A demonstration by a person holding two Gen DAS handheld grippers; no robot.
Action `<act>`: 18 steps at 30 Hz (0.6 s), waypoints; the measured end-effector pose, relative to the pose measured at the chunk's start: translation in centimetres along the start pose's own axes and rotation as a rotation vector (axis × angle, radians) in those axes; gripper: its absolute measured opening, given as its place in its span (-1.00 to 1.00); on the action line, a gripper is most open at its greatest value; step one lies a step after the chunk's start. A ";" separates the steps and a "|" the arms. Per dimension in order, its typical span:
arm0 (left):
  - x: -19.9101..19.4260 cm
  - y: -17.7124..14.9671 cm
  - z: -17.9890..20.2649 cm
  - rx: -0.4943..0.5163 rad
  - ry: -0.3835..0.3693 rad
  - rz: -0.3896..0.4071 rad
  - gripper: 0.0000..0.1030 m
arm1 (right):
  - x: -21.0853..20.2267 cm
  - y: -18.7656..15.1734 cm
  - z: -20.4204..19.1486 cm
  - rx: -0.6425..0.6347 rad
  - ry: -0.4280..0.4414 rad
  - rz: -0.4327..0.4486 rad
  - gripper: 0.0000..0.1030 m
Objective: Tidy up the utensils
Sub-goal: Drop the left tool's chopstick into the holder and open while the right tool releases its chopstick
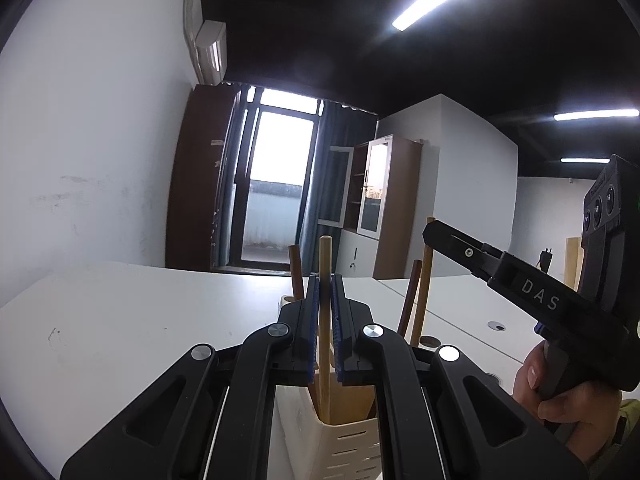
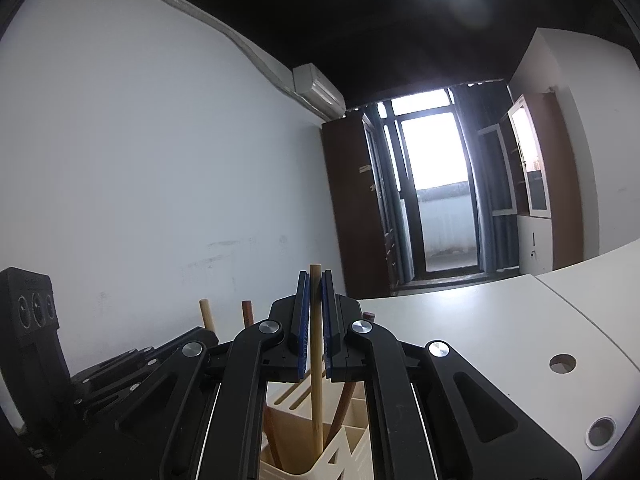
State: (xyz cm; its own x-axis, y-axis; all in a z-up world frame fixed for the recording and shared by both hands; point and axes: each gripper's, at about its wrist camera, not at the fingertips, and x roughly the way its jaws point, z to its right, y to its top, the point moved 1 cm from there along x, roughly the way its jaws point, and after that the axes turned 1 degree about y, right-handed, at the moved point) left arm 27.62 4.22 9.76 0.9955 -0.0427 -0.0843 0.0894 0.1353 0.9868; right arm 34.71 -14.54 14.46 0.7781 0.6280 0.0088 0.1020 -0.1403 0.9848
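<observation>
A cream slotted utensil holder (image 1: pixel 352 448) stands on the white table (image 1: pixel 120 320), right under both grippers. My left gripper (image 1: pixel 325 280) is shut on an upright light wooden handle (image 1: pixel 325 256) whose lower end reaches into the holder. A dark brown handle (image 1: pixel 295 268) rises just behind it. My right gripper (image 1: pixel 430 236) comes in from the right, closed on another light wooden handle (image 1: pixel 425 292) beside a dark one (image 1: pixel 412 292). In the right wrist view, the right gripper (image 2: pixel 315 280) clamps that light handle (image 2: pixel 316 380) above the holder (image 2: pixel 340 452). The left gripper (image 2: pixel 200 338) shows at the left.
A person's hand (image 1: pixel 560 392) grips the right tool. The table (image 2: pixel 480 340) has round cable holes (image 2: pixel 562 363) toward the right. A white wall (image 2: pixel 140 180) runs along the left side. A balcony door and cabinets stand far behind.
</observation>
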 end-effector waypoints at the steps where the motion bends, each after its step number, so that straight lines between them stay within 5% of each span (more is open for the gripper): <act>1: 0.0 -0.1 0.0 -0.003 -0.001 -0.002 -0.89 | 0.0 -0.1 0.0 0.001 -0.001 -0.004 -0.87; 14: -0.1 -0.3 -0.3 -0.007 -0.026 -0.015 -0.88 | -0.4 -1.8 0.8 0.017 0.009 -0.064 -0.87; 18: -0.4 0.0 -0.5 -0.021 -0.037 -0.009 -0.51 | -0.9 -1.8 1.0 0.031 0.017 -0.085 -0.86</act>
State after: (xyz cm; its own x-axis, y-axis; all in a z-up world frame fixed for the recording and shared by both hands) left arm 27.25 4.72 9.77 0.9929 -0.0802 -0.0881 0.0997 0.1554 0.9828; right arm 34.46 -15.65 12.55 0.7550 0.6518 -0.0717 0.1868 -0.1089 0.9764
